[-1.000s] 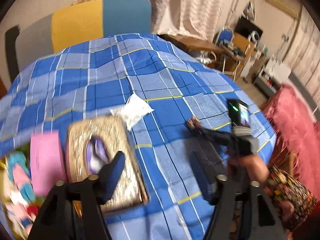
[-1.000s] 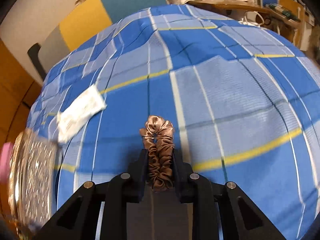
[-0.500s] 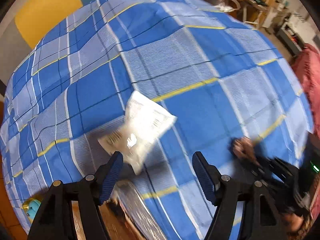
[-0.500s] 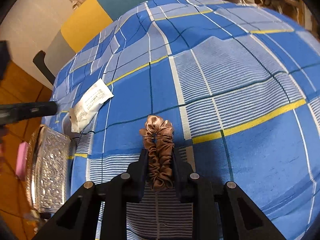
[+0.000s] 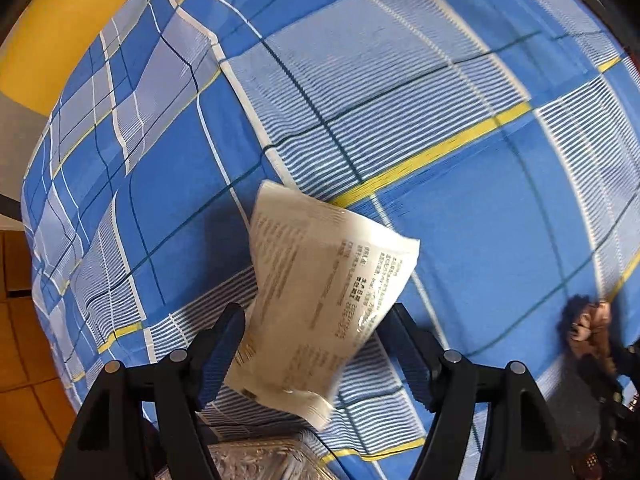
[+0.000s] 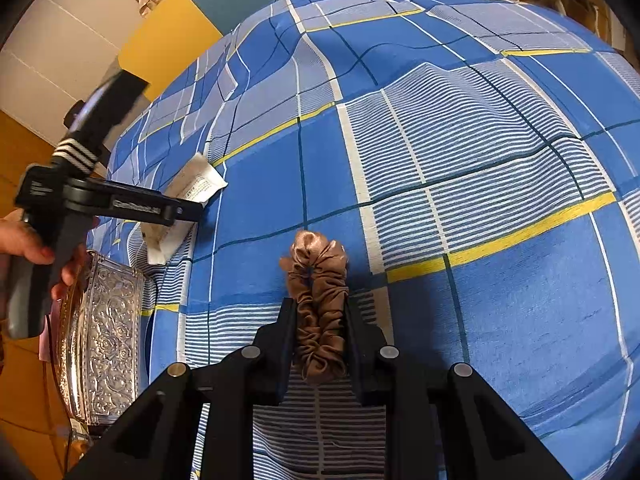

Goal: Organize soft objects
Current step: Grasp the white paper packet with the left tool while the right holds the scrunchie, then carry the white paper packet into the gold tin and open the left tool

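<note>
Soft items on plaid bed, two tongs at work.

Right tongs (image 6: 318,316) were clamped tight on a brown scrunchie (image 6: 318,300), its looped end sticking out past the tips, over the bedspread (image 6: 480,160). Left tongs (image 5: 316,344) stood wide apart, straddling a white packet (image 5: 320,300) that lay on the cloth; contact could not be judged. An embossed tray (image 6: 104,340) sat at the bed's edge beside the packet.

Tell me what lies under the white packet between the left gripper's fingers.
Under the white packet is the blue plaid bedcover. The left gripper is open around it. The cloth directly beneath is covered; nothing else shows there.
</note>
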A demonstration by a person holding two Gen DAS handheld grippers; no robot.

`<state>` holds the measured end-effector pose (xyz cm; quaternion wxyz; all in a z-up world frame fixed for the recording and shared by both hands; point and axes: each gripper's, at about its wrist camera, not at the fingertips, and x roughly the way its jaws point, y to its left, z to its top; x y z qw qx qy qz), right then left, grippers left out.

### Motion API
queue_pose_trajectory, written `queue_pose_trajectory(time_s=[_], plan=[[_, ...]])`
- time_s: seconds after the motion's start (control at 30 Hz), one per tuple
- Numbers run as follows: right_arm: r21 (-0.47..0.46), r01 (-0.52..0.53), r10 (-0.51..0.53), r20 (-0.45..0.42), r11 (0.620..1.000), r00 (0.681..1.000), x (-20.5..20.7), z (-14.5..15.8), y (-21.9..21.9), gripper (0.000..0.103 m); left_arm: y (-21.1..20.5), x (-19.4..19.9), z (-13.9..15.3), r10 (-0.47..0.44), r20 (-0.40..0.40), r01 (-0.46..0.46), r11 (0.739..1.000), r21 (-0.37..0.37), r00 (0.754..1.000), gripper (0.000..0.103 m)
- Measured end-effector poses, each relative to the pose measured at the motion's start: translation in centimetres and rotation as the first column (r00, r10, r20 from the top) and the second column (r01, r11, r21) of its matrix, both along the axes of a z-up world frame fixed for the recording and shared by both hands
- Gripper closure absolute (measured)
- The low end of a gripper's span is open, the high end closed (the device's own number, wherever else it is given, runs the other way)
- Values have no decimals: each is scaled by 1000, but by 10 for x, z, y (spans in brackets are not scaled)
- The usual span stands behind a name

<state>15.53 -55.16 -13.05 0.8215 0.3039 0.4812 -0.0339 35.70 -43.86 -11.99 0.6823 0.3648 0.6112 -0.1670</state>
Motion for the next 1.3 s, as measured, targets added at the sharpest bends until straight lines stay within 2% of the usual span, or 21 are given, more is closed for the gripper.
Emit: queue_pose_trajectory(time_s=[0.1,0.17,0.23,0.37,0.5,0.67,0.83,1.07,1.17,1.3], plan=[[6,3,-3,-1,1000,1000,0,0,-1,79,1,3,-2,27,-17,-27,1000,-9,999,29],[9,4,-4,-1,1000,1000,0,-1,-2,79,3,5,-1,54,-32,-55,998,-39,998,38],[11,6,-6,0,1000,1000,0,-1,-3,79,6,5,3,73,-30,-75,995,-64,997,40],[4,4,-4,0,1000,1000,0,0,-3,79,7,-1,7,52,-7,-53,995,-86,999,46],[5,3,-3,1,1000,1000,1,-1,-2,79,12,-8,22,88,-12,-89,982,-167,996,46],[2,-1,1,4,1000,1000,0,-1,-2,79,15,-24,56,73,26,-64,967,-247,997,46],[-4,-3,3,9,1000,1000,0,-1,-2,79,18,-51,95,72,35,-53,924,-378,997,46],[-36,-11,11,14,999,1000,0,-1,2,79,43,-85,131,51,86,-4,878,-478,995,46],[-75,-21,23,15,997,1000,0,1,8,79,64,-98,145,69,79,-15,841,-541,994,46],[-140,-30,32,18,990,999,-1,4,16,79,95,-124,164,81,113,4,792,-610,990,46]])
